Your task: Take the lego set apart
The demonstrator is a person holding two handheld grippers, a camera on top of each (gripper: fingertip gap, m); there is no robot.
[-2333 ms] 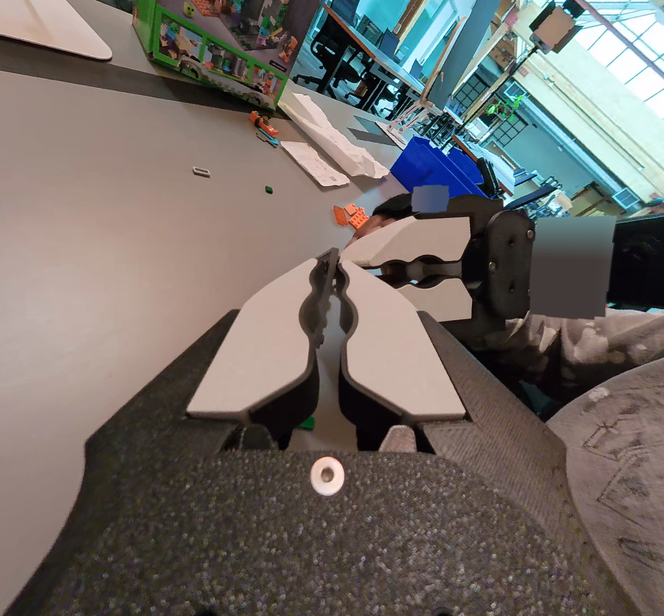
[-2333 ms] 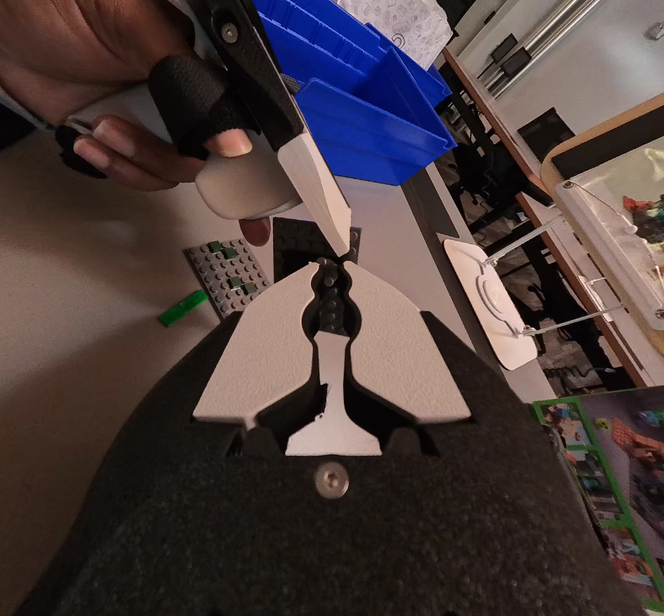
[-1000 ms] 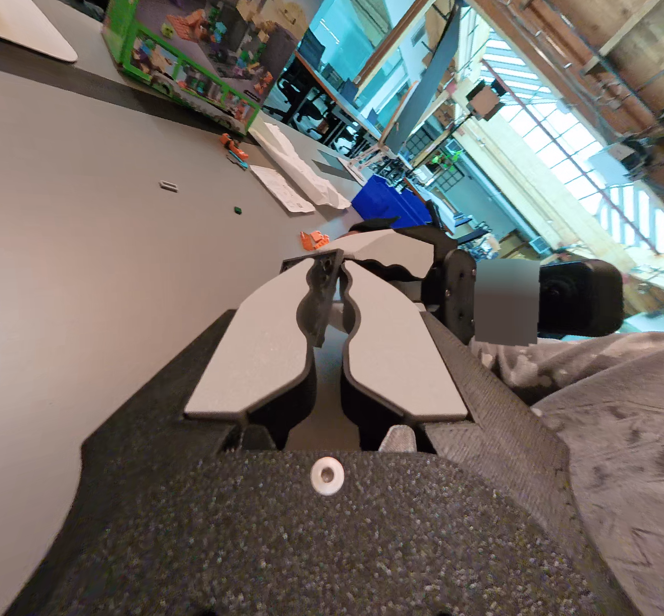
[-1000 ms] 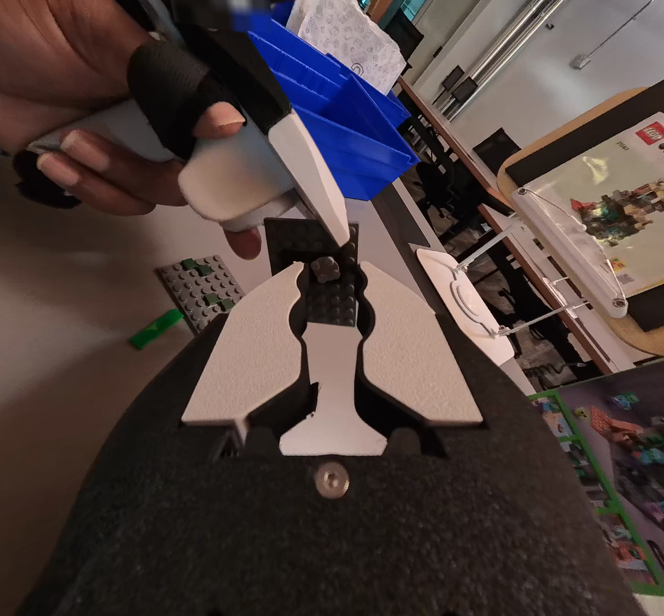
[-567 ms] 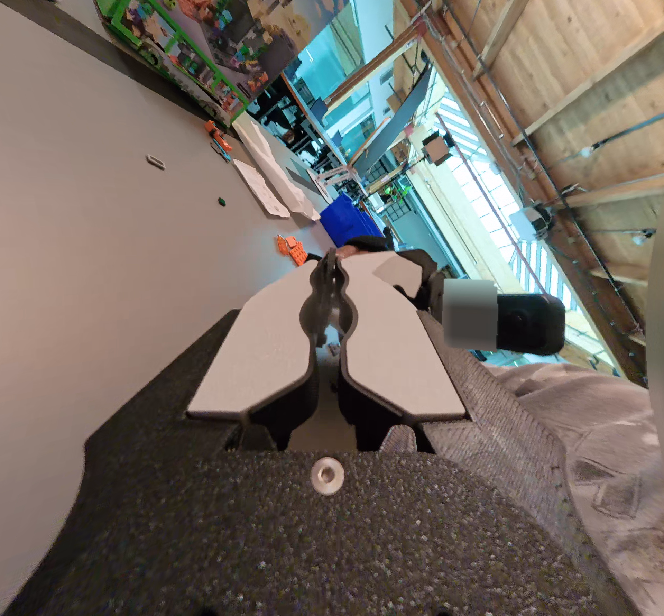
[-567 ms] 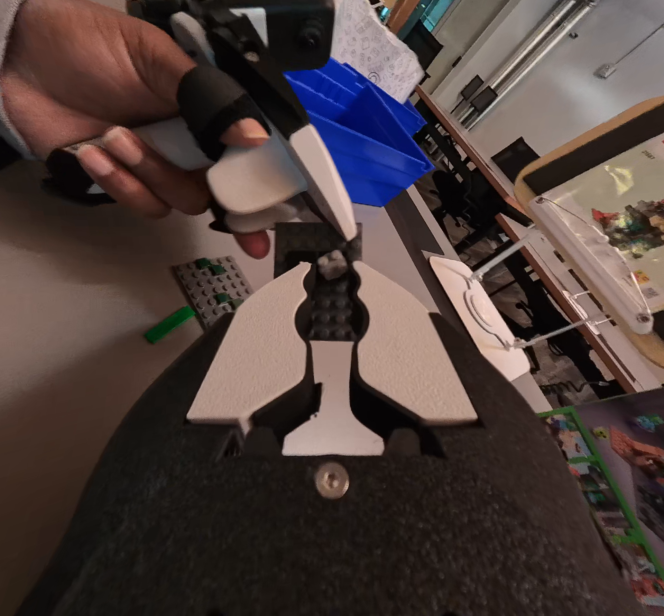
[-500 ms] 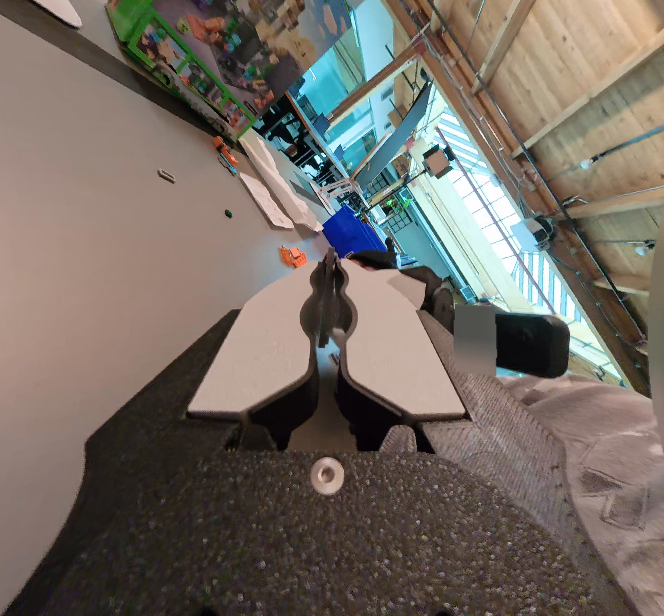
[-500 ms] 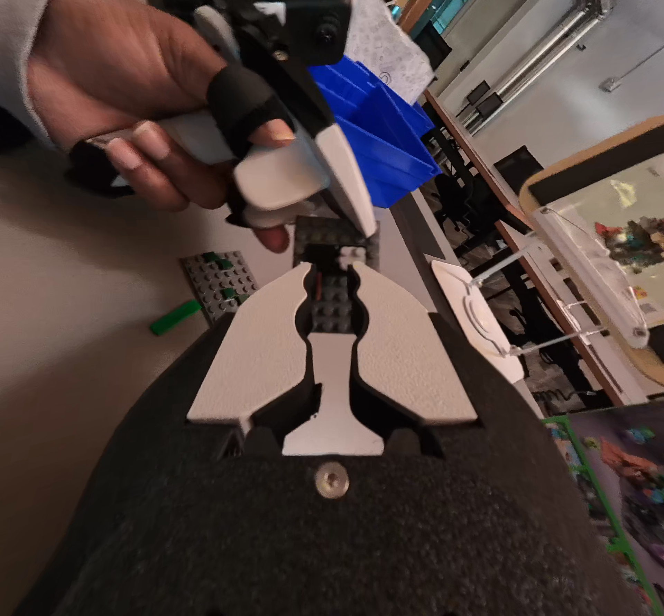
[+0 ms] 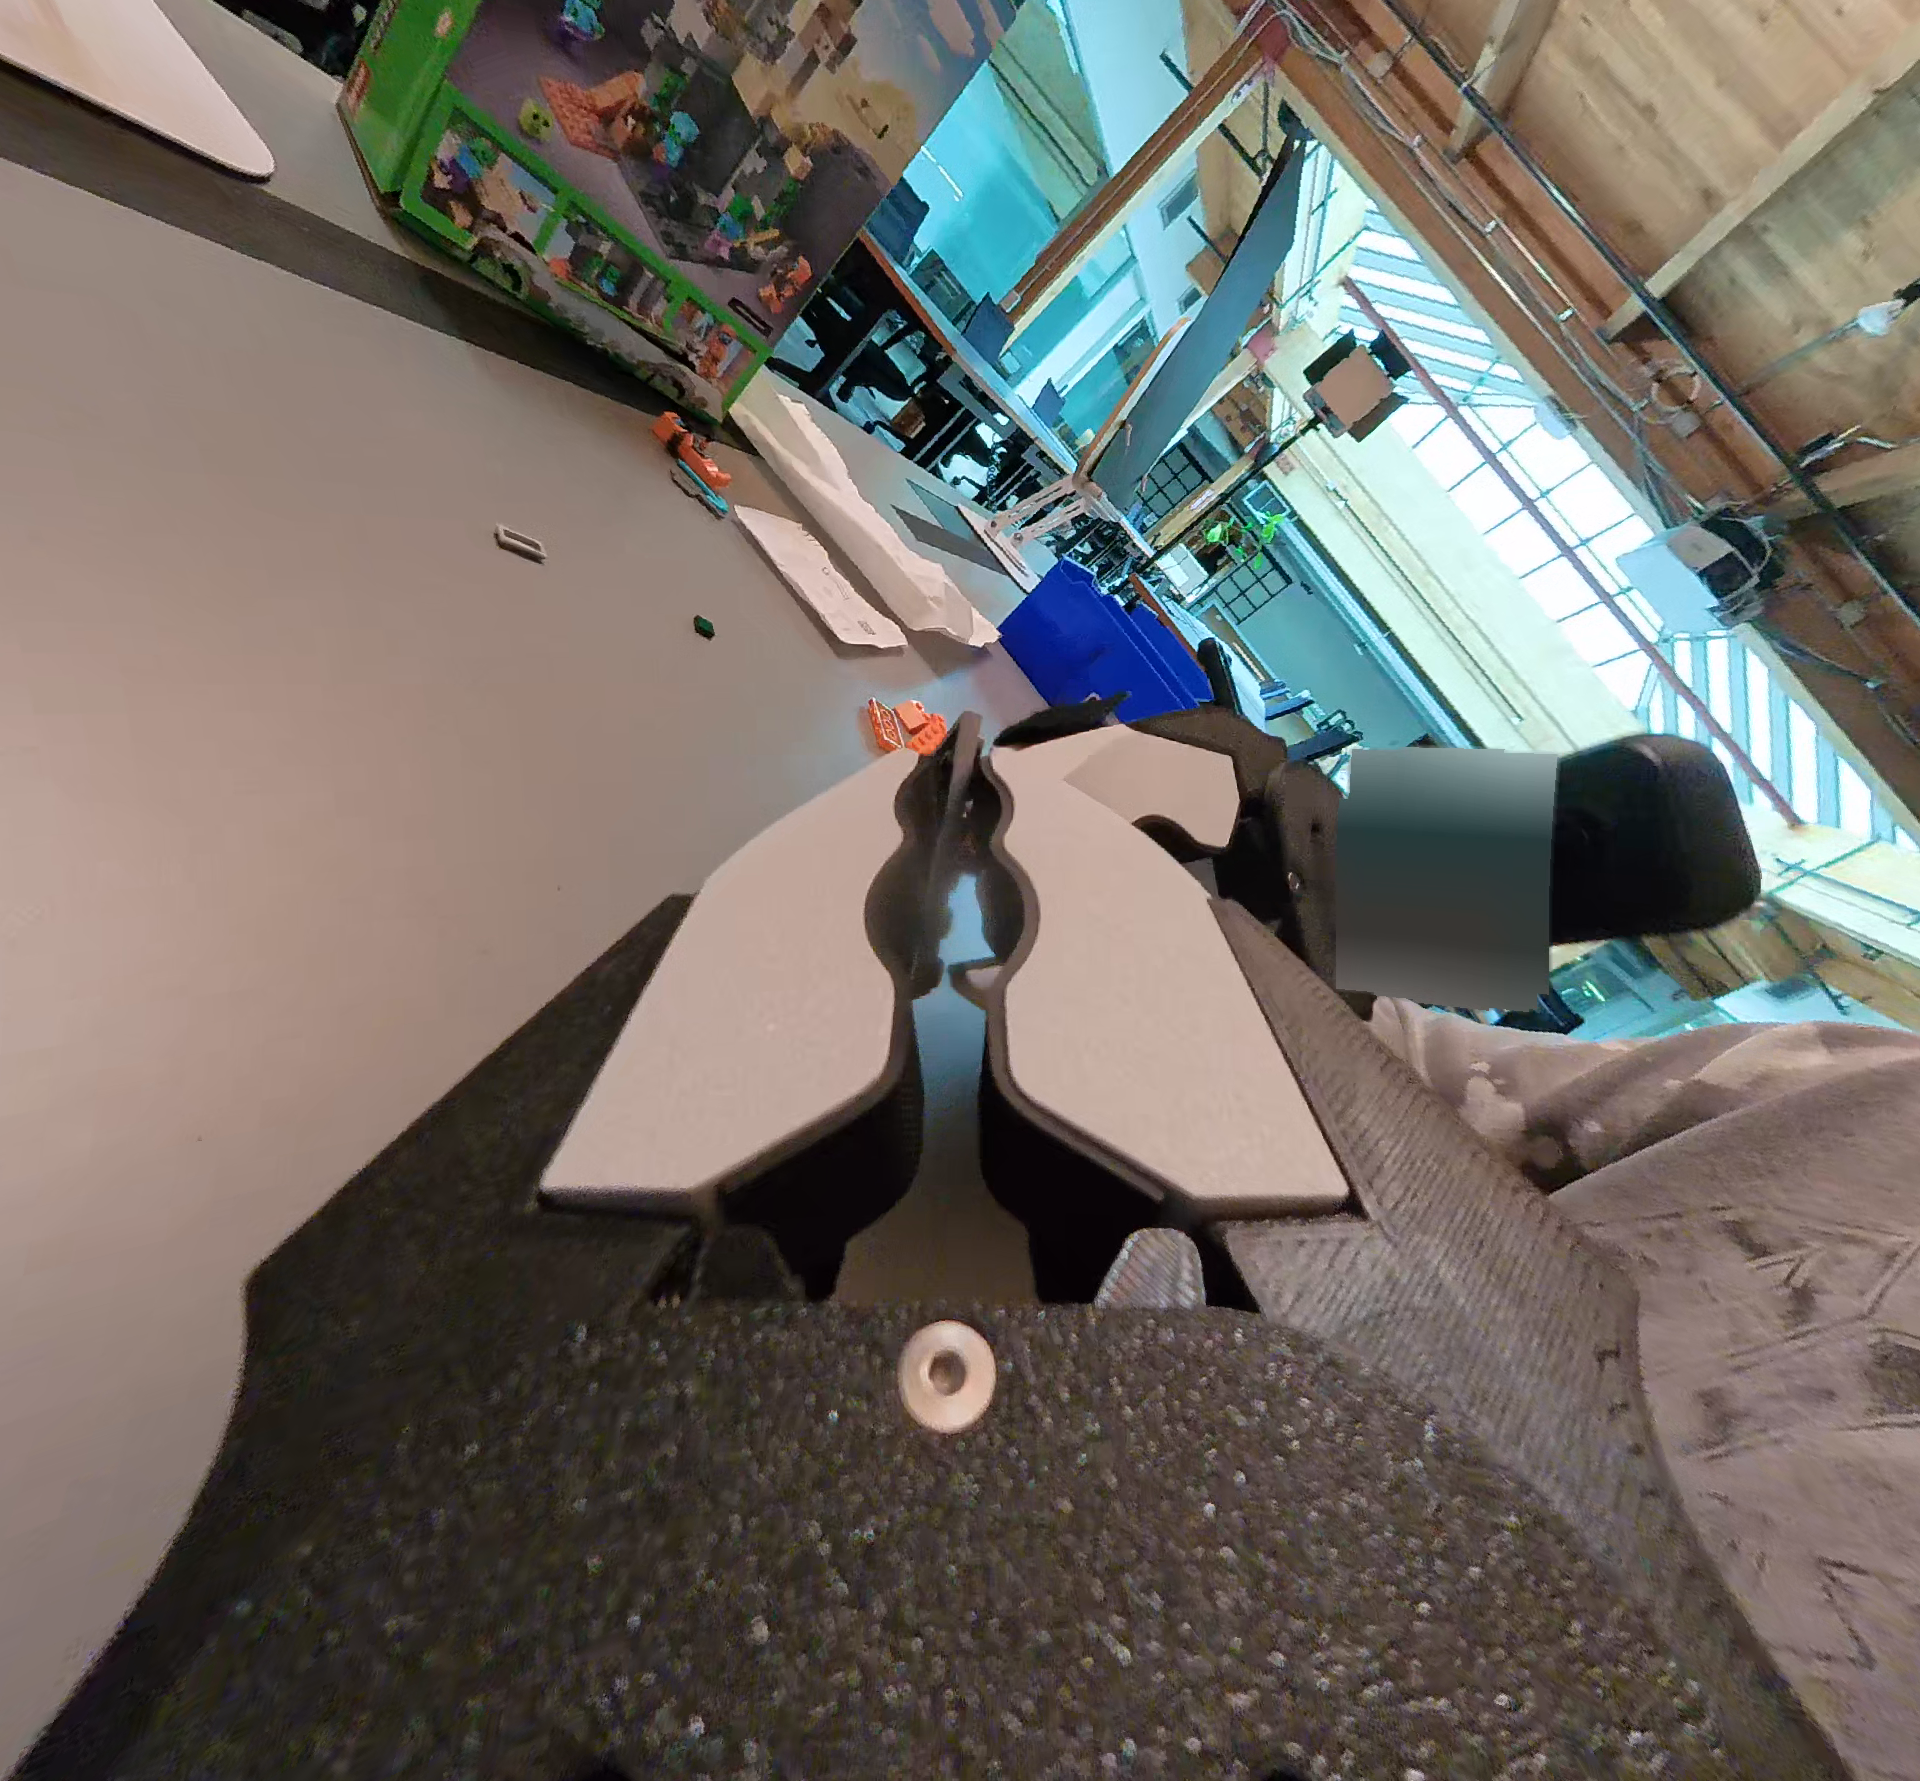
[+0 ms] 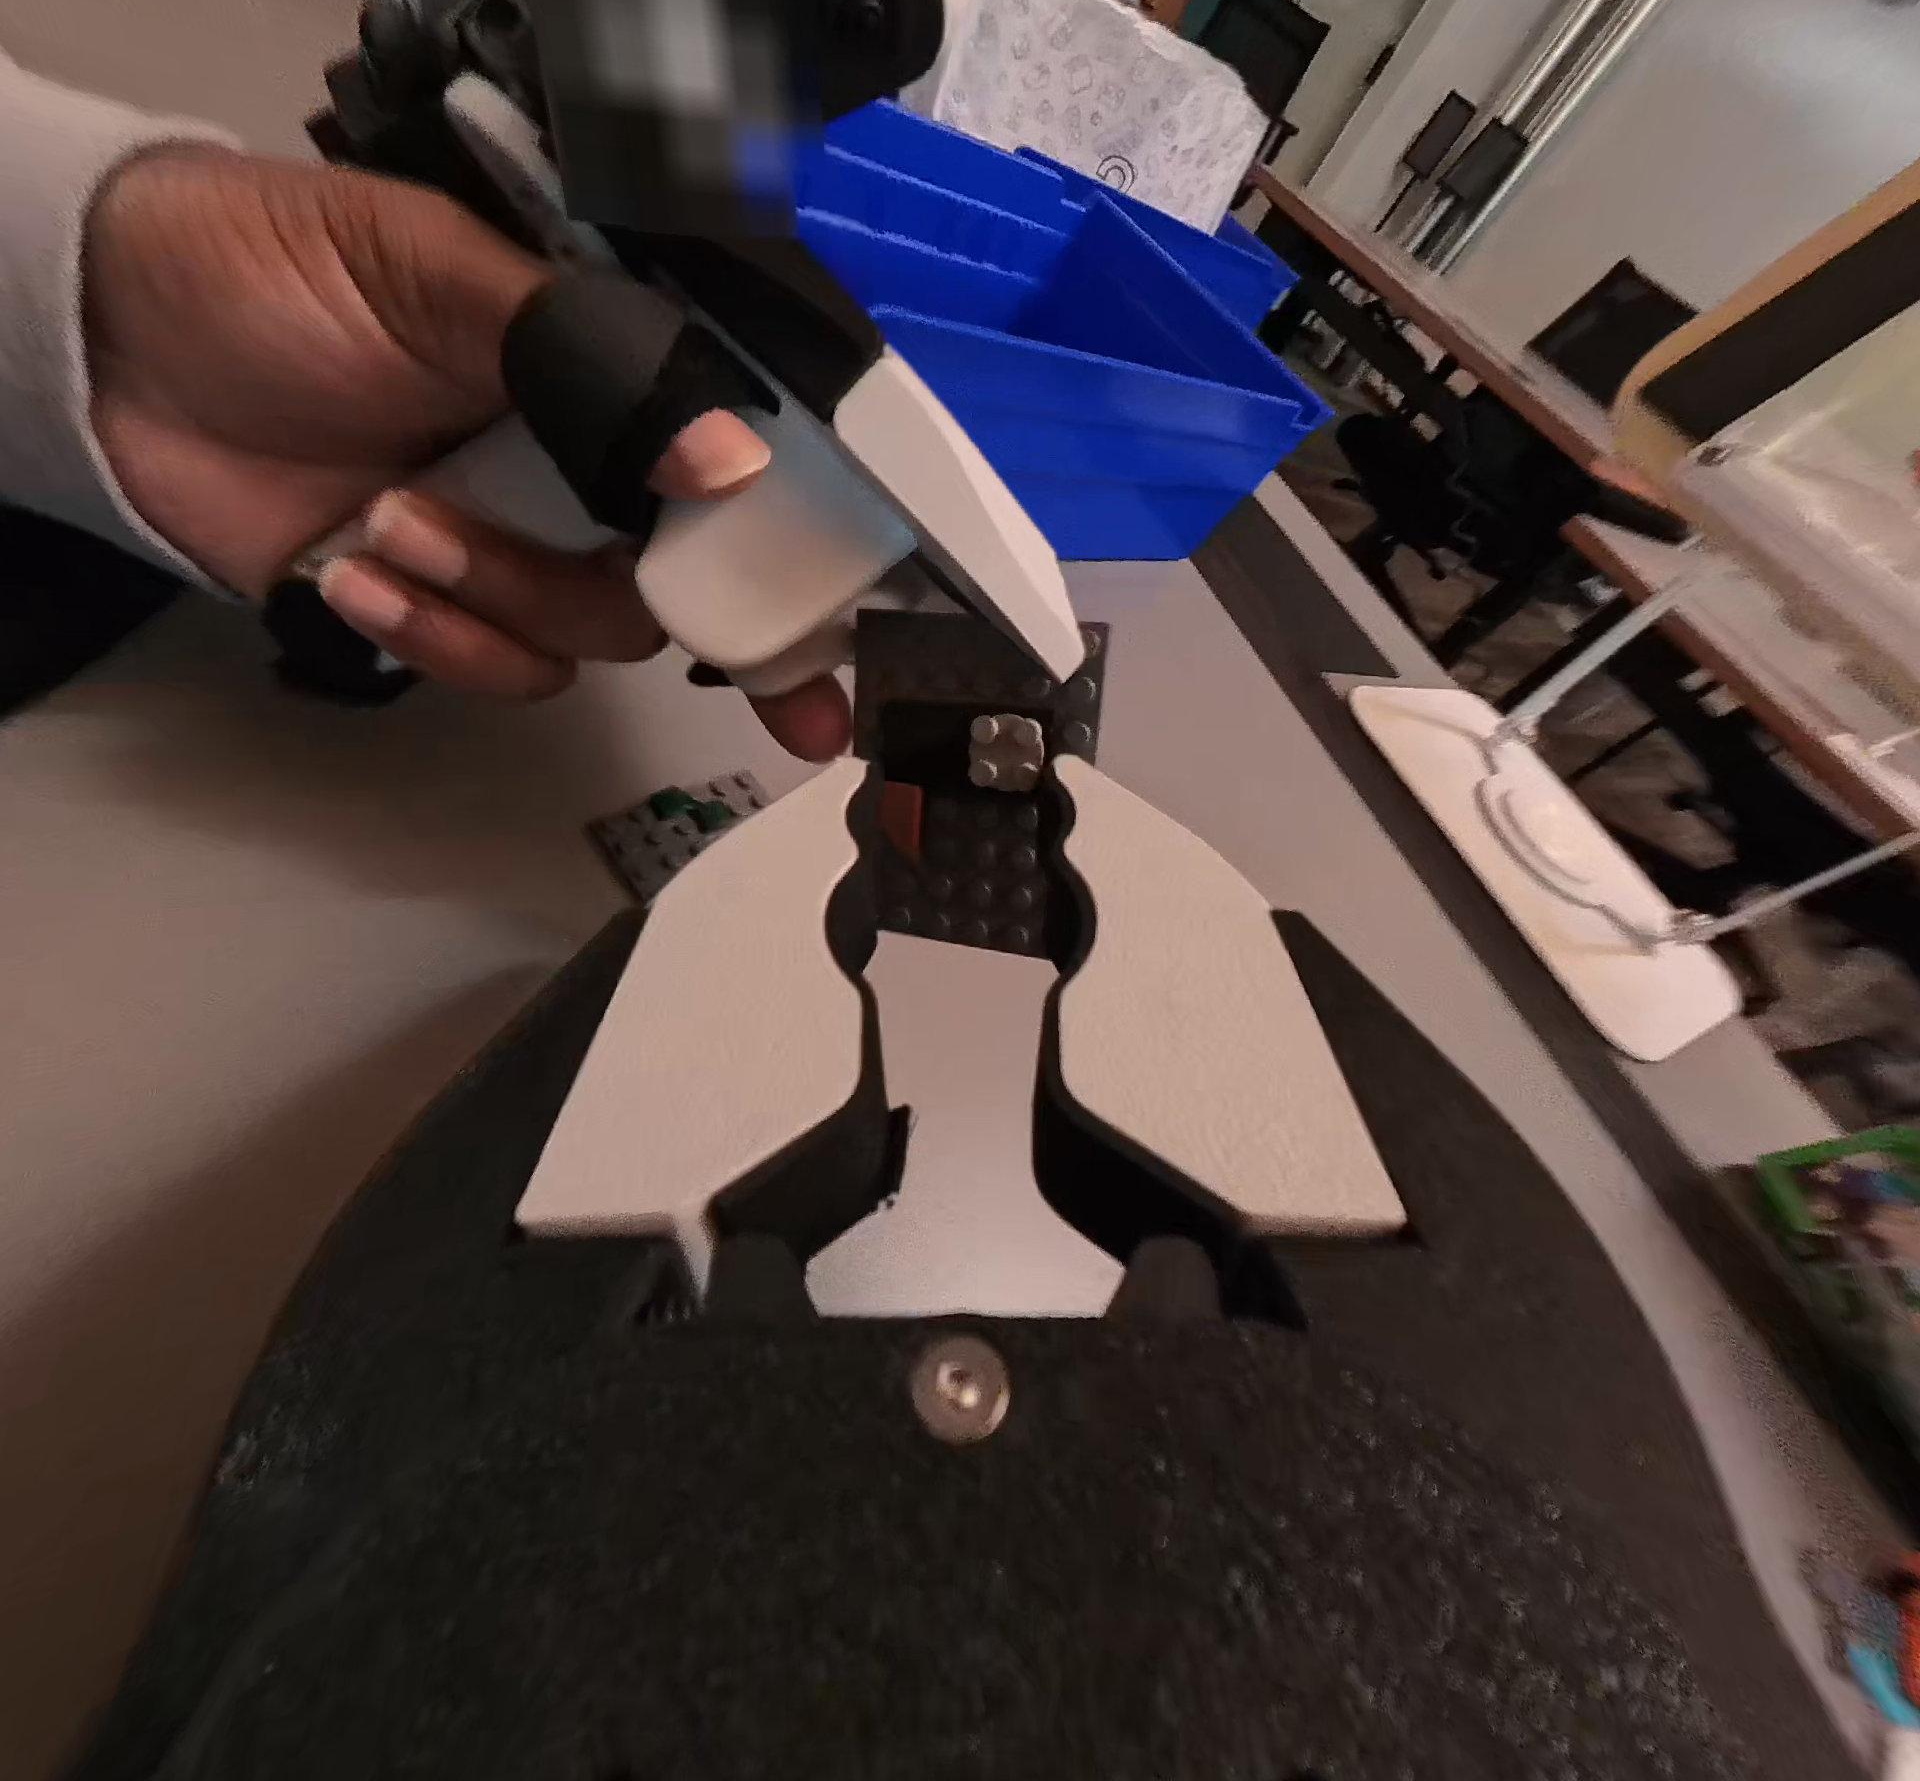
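The left gripper [image 9: 964, 775] is clenched on the far edge of a dark studded plate [image 10: 971, 884], which is lifted clear of the table. In the left wrist view the plate shows only as a thin dark edge pinched between the fingertips. A hand [image 10: 312, 381] wraps the gripper's handle.

The right gripper [image 10: 956, 781] faces it from the plate's near side. Its jaws, almost closed around a small grey brick [image 10: 1005, 751] two seconds ago, have spread apart and now stand released on either side of the plate, touching nothing. The grey brick sits studs-up on the plate, just past the right fingertips. Beside it, toward the left jaw, are a dark block and a red-brown piece [image 10: 902, 815]. The picture is blurred here, so whether the brick is loosened or still pressed on cannot be told.

The brick seems not yet off the plate. The release reads as a lost or abandoned pinch, and a fresh grip is probably needed.

Farther out, a grey plate with green bits [image 10: 675, 832] lies on the table [image 9: 312, 744] beyond the left jaw. Blue bins [image 10: 1091, 381] stand behind the left gripper. Loose orange pieces [image 9: 902, 725] and the set's green box [image 9: 665, 121] lie well beyond.
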